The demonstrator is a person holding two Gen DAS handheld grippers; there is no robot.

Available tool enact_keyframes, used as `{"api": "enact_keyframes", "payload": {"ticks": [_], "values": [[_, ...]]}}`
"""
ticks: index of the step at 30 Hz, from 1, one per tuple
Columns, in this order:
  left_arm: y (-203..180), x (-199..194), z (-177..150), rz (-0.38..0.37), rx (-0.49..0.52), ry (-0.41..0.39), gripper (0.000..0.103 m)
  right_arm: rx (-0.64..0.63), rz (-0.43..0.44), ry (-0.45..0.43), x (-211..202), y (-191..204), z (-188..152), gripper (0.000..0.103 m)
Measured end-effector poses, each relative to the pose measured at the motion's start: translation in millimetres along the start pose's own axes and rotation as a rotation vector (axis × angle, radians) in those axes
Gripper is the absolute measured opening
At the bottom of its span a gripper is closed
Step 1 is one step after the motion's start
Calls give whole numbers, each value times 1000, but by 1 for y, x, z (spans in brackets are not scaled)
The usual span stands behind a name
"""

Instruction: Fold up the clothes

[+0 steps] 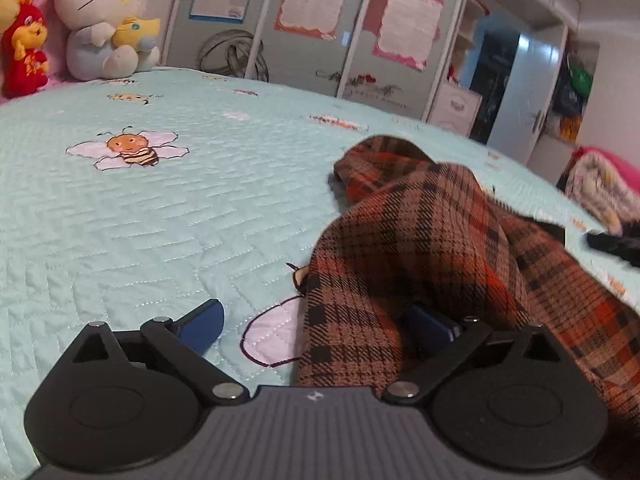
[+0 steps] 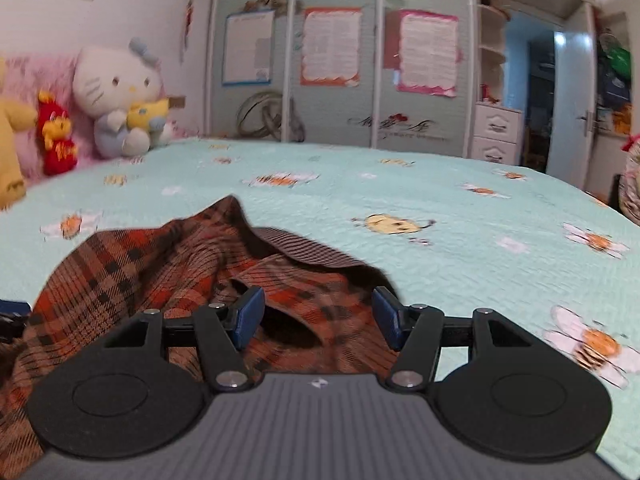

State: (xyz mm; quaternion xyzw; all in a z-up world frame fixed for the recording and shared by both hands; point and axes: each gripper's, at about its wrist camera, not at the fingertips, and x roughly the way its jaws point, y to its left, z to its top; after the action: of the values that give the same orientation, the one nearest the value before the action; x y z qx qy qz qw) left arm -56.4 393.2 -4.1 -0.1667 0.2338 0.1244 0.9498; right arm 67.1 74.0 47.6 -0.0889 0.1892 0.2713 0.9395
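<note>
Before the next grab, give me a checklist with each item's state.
1. Left gripper open: ok, jaws stand wide.
2. Left gripper free of the shirt: cannot tell, cloth drapes over its right finger.
3. Right gripper open: ok, pads apart, nothing pinched.
4. Cloth within right gripper's reach: ok, shirt lies under and between its fingers.
5. Shirt flat for folding: not ok, it sits bunched in a heap.
6. Room on the quilt beside the shirt: ok.

A rumpled orange-brown plaid garment (image 1: 432, 248) lies heaped on the pale-green bee-patterned bedspread (image 1: 168, 216).
</note>
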Motion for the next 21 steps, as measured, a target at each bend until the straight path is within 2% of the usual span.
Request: {"api": "enact_keyframes", "payload": {"ticks": [4, 8, 10, 11, 12, 13, 17, 19, 21], "values": [[12, -10, 3, -56, -86, -29, 101, -211, 31, 95, 42, 34, 6, 58], [18, -14, 3, -93, -130, -38, 102, -341, -29, 113, 66, 51, 15, 57], [23, -14, 2, -117, -156, -43, 103, -363, -50, 131, 76, 48, 18, 46], [25, -15, 2, -130, -170, -45, 103, -352, -45, 138, 79, 43, 20, 20], [28, -15, 2, -142, -183, -47, 103, -334, -34, 146, 82, 37, 22, 2], [29, -15, 2, -150, -194, -49, 103, -315, -24, 153, 84, 31, 24, 0], [37, -18, 3, -187, -241, -61, 103, -145, -67, 69, 77, -16, 56, 0], [42, -19, 3, -208, -271, -67, 103, -27, -122, 45, 86, -53, 77, 0], [45, -19, 4, -221, -290, -73, 103, 96, -238, 62, 104, -96, 91, 0]]}}
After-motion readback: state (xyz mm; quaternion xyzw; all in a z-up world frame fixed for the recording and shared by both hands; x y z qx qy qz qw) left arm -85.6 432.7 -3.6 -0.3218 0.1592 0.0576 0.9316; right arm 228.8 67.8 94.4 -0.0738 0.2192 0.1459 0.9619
